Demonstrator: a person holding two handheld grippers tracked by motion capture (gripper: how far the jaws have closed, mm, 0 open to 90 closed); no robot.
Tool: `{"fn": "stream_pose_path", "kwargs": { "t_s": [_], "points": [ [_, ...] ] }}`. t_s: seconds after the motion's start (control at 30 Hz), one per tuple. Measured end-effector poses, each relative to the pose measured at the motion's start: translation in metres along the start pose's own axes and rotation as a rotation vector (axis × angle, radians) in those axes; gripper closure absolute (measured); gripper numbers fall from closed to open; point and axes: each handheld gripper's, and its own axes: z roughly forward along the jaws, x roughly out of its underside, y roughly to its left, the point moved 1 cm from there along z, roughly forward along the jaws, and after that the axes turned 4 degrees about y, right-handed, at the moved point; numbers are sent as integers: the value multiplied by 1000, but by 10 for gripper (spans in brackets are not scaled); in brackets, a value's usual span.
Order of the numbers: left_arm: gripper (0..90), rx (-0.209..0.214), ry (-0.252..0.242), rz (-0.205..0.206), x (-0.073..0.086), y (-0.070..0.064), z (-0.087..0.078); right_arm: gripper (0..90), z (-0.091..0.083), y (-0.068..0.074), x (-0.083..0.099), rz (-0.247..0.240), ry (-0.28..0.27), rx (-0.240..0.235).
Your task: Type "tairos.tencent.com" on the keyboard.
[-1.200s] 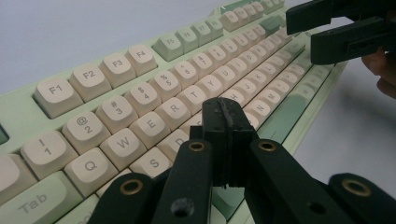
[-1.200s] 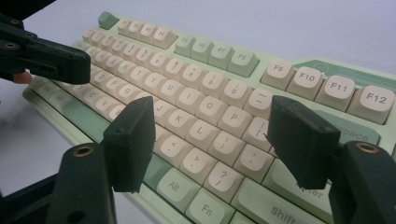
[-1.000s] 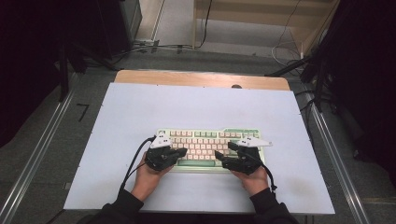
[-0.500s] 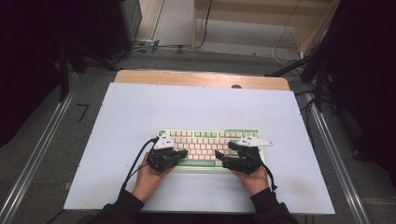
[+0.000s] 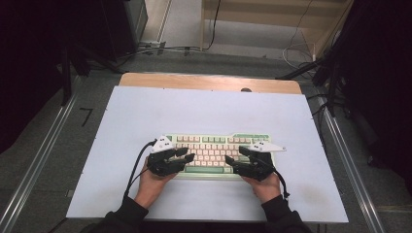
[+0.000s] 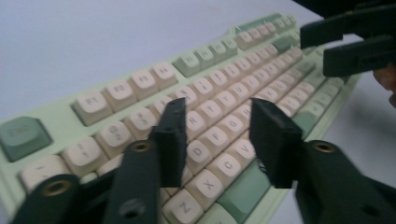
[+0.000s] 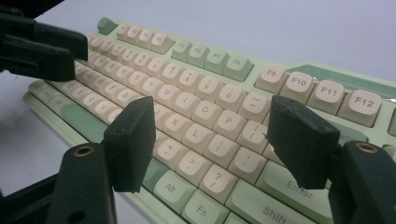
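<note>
**Spread jaws risked striking neighbouring keys**

The keyboard (image 5: 221,151) lay directly beneath both grippers. The left gripper (image 6: 224,140) and right gripper (image 7: 210,140) hovered with fingers spread, gripping nothing; lowered so, either fingertip could likely press two keys together.

- High view: table (image 5: 204,116) evenly lit from above, bright w/ no glare; surroundings very dark, soft shadows under hands.
- Left gripper view: keyboard (image 6: 224,98) soft, key legends blurred; far end & jaws out of focus.
- Right gripper view: sharper mid-keys, legends readable; near jaws blurred.
</note>
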Motion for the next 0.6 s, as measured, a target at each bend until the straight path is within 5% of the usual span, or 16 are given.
{"fn": "stream_pose_path", "kwargs": {
  "t_s": [0.17, 0.6],
  "points": [
    [427, -9, -41, -51, 1, 8, -3, 309, -1, -2, -1, 5, -6, 3],
    [407, -20, -43, -51, 3, 9, -4, 326, 3, -3, -8, 5, -21, 7]
  ]
}}
